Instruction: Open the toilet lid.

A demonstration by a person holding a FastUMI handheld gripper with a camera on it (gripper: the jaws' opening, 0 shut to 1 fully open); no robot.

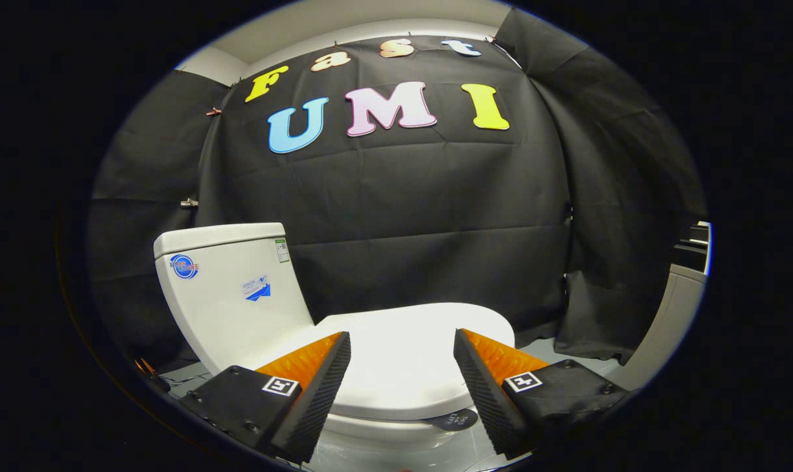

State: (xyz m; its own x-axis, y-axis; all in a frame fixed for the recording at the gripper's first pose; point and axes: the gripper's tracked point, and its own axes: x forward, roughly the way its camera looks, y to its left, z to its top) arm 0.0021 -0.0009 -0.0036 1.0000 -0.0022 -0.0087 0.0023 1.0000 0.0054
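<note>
A white toilet stands ahead of me, seen from its side. Its lid (403,354) lies flat and closed on the bowl (383,429). The white tank (232,295) rises at the lid's left end and carries a few stickers. My gripper (402,347) is open, its two fingers spread wide, with nothing held. The lid's near side shows in the gap between the fingertips, just beyond them. A small dark tag (454,419) hangs under the lid's near rim, close to the right finger.
Black cloth walls close the booth behind and to the right of the toilet. A pale floor (396,455) shows below the bowl. A light grey panel (665,328) with dark items on top stands at the far right.
</note>
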